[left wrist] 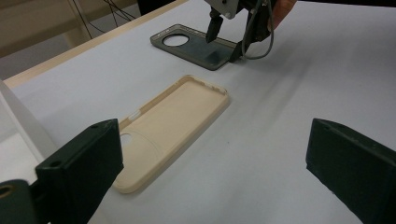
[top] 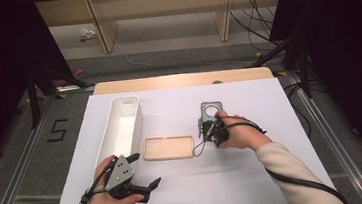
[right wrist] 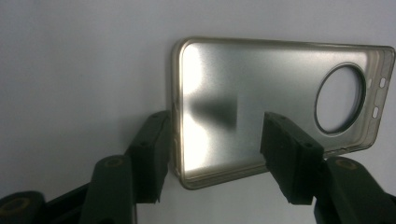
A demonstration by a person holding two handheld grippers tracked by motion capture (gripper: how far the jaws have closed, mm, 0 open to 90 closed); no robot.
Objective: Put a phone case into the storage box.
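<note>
**Right gripper straddling the end of the grey phone case**

The grey phone case [right wrist: 280,102] lay flat, open side up, right of centre on the desk [top: 276,173], its round camera hole toward the far edge. It looked light, thin and somewhat flexible, with a smooth, glossy inner face that would probably slip under a flat press. The raised rim was the sensible place to grip, since a pinch across the short end wall would give the pads an edge to bite on. Lifted from one end only, it would likely sag or swing a little.

The right gripper [right wrist: 215,135] had its jaws partly spread around the case's near end: one jaw stood just outside the end wall, the other hung over the inner face. Whether either pad already touched the case was hard to tell from that close view, but they did not yet pinch it.

Just left of it, near the desk's middle, a beige phone case [top: 168,147] lay open side up, well apart from the grey one. Beyond that, along the left edge, stood a long white bin [top: 121,125].

The left gripper [top: 145,173] rested near the front left corner, its jaws spread wide with nothing between them, pointing toward the beige case.
</note>
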